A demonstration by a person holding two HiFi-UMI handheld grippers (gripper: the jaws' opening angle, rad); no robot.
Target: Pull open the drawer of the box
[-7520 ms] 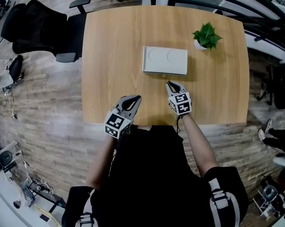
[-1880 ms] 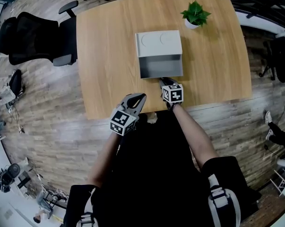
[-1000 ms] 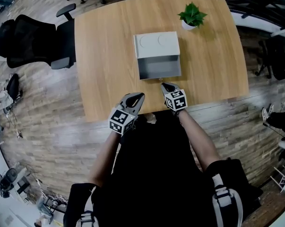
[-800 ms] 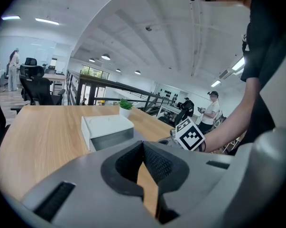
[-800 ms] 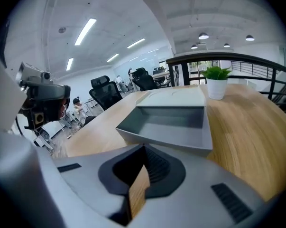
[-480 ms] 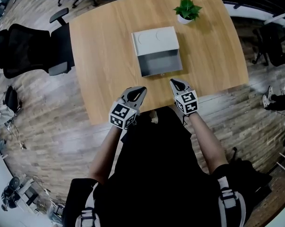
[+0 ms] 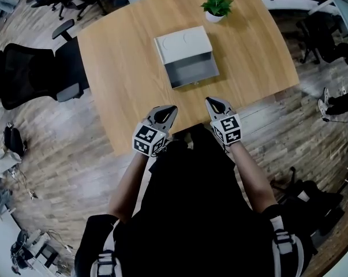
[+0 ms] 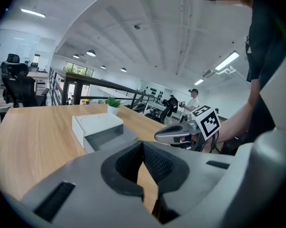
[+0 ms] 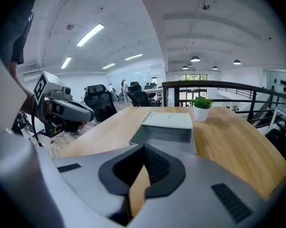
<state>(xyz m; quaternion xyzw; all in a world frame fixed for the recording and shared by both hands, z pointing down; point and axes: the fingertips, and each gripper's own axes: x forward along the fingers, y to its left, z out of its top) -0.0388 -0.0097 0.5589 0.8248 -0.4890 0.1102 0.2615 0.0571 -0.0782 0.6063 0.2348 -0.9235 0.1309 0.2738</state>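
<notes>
Sitting on the wooden table [image 7: 122, 68], the white box [image 7: 182, 41] has its drawer [image 7: 192, 74] pulled out toward the person, with the grey inside in view. A small potted plant [image 7: 216, 6] stands near the box's far right corner, by the table's far edge. Both grippers hang over the table's near edge, well apart from the drawer front and apart from each other. The left gripper [image 7: 170, 108] is clenched, its jaw tips meeting with nothing caught between them; in its own view only a sliver of tabletop shows through the slit lower down. The right gripper [image 7: 210, 101] is clenched the same way, tips together and grasping nothing, and it points toward the open drawer. Each carries its marker cube close to the person's hand. Black office chairs [image 7: 35, 68] stand on the plank floor [image 7: 58, 172] at the table's left side.
</notes>
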